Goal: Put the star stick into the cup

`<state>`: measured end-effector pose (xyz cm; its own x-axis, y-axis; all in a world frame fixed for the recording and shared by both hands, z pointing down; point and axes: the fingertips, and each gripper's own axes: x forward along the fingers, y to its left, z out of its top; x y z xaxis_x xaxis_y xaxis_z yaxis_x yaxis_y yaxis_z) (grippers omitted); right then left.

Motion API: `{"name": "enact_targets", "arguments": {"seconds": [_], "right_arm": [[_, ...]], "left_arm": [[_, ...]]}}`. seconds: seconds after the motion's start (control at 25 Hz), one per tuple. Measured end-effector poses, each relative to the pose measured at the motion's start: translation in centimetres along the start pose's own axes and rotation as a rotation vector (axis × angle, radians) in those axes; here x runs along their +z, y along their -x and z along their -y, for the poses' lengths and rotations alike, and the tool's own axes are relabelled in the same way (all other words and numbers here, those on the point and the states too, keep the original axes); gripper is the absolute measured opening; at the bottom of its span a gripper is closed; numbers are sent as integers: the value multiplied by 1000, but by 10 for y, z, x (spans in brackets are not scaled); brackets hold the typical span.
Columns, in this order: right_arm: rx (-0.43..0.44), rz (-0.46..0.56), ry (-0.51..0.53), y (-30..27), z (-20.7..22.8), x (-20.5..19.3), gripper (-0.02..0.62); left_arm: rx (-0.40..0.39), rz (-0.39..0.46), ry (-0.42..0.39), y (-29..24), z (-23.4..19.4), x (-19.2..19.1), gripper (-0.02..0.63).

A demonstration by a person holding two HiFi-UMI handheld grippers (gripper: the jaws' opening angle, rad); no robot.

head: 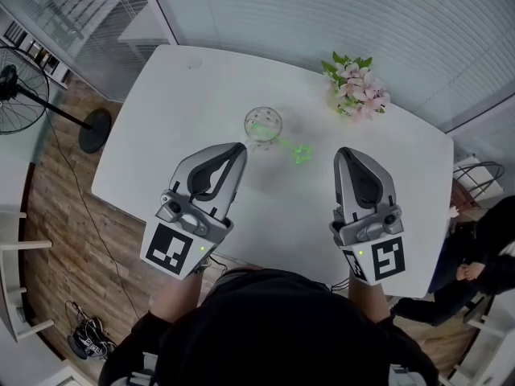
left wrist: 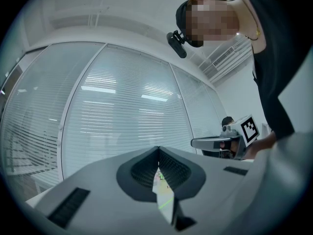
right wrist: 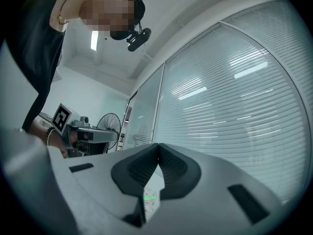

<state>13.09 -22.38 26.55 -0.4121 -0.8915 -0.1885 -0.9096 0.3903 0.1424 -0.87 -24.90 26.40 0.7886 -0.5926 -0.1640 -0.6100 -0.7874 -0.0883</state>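
Both grippers shut and empty above the white table.
My left gripper and right gripper held nothing; the green star stick seemed to lean in the glass cup, star past the rim. I judged the task done.

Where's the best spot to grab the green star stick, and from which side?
Probably the thin shaft of the star stick, just short of its star, coming from the right with the right hand-held gripper. Its other end is at the glass cup; the star end sticks out free.
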Motion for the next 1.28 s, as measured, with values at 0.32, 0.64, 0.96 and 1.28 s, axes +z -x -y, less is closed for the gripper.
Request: {"name": "enact_targets", "arguments": {"seconds": [0.32, 0.64, 0.96, 1.28], "right_arm": [[-1, 8, 5, 1, 0, 0, 6], [-16, 16, 7, 2, 3, 4, 6], [-9, 18, 2, 1, 4, 4, 6], [-4, 9, 5, -1, 3, 3, 5]], "left_arm": [[1, 1, -2, 0, 0, -1, 14], [-3, 2, -9, 1, -1, 2, 14], [-4, -3, -9, 0, -2, 1, 14], [-2, -1, -9, 0, -4, 2, 14]]}}
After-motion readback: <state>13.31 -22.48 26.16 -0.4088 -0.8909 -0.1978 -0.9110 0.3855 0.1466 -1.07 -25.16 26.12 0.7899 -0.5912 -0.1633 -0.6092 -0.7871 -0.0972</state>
